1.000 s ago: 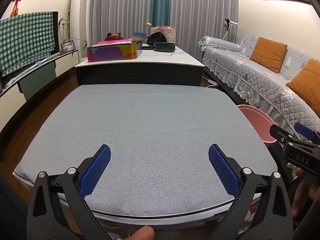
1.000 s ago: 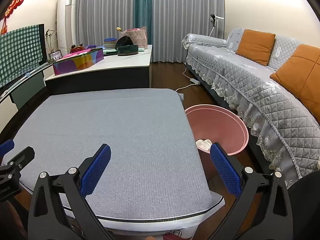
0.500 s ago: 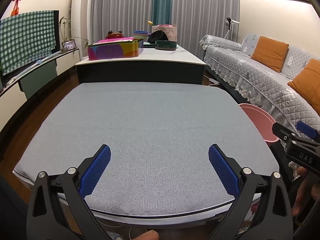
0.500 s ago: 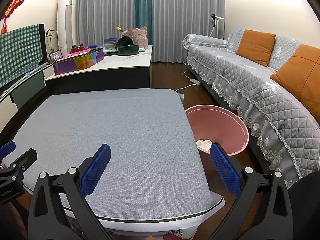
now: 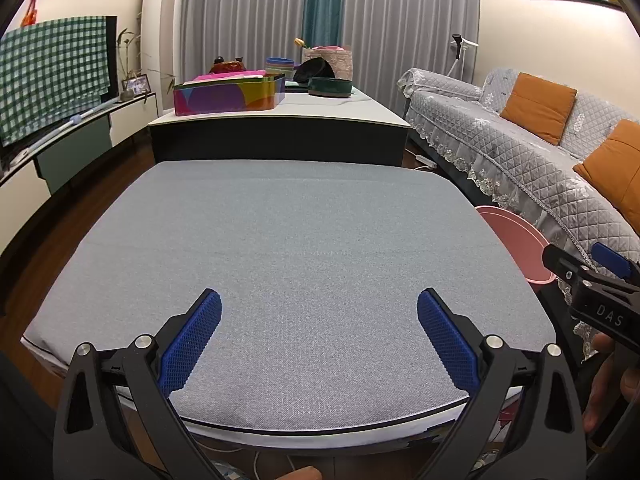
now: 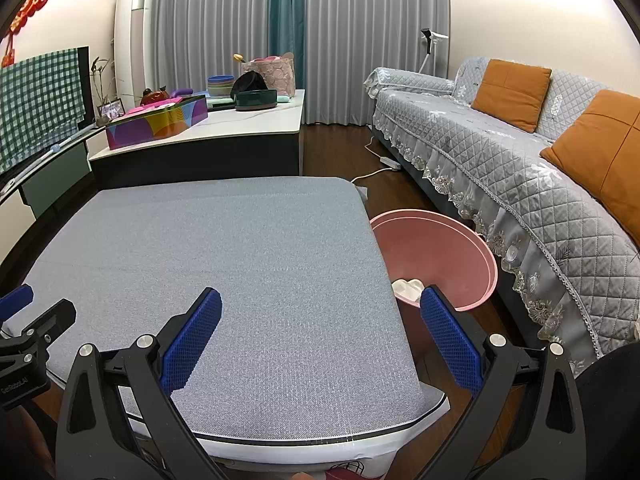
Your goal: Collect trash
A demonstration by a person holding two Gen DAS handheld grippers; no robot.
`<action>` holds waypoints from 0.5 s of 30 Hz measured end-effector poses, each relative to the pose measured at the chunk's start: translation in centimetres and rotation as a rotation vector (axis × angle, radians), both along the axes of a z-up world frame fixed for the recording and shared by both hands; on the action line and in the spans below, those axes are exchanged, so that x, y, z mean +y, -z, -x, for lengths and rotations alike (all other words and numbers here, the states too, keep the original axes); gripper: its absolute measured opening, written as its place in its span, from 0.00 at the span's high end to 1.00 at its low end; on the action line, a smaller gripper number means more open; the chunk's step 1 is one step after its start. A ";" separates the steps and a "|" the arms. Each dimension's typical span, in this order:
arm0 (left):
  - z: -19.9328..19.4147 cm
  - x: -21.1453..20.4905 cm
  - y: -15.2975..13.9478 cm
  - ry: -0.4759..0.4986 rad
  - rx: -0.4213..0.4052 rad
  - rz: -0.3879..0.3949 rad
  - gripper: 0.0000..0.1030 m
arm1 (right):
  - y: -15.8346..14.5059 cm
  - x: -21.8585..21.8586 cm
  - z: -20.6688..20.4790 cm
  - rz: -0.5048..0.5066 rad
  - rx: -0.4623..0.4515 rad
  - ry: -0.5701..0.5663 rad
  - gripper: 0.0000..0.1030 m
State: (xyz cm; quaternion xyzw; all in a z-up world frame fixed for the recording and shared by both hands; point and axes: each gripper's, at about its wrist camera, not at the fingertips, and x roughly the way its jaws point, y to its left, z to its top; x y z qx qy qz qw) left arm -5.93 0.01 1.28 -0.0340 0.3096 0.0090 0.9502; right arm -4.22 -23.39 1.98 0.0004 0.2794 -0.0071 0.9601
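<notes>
A pink bin (image 6: pixel 448 256) stands on the floor at the right edge of the grey-covered table (image 6: pixel 224 248); a white crumpled piece of trash (image 6: pixel 407 287) lies inside it. In the left wrist view only part of the pink bin (image 5: pixel 516 240) shows past the table (image 5: pixel 304 248). My left gripper (image 5: pixel 319 334) hangs open over the table's near edge with nothing between its blue pads. My right gripper (image 6: pixel 320 334) is open too, empty, over the table's near right corner beside the bin. Each gripper shows at the edge of the other's view.
A low white-topped cabinet (image 6: pixel 240 120) behind the table carries a colourful box (image 6: pixel 160 120), bowls and a basket. A grey quilted sofa (image 6: pixel 520 168) with orange cushions runs along the right. A power strip and cable (image 6: pixel 384 162) lie on the dark floor.
The left wrist view has tilted slightly upward, so the table sits a little lower in frame. The right gripper has barely moved. Both stay open.
</notes>
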 end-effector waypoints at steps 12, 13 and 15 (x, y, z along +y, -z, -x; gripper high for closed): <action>-0.3 -0.1 0.2 0.008 0.009 0.006 0.08 | 0.0 0.0 0.0 0.001 0.000 -0.001 0.05; -0.3 -0.1 0.2 0.009 0.010 0.006 0.08 | 0.0 0.0 0.0 0.001 0.000 0.000 0.05; -0.3 -0.1 0.3 0.011 0.012 0.009 0.08 | 0.0 0.0 0.0 0.001 0.000 0.000 0.05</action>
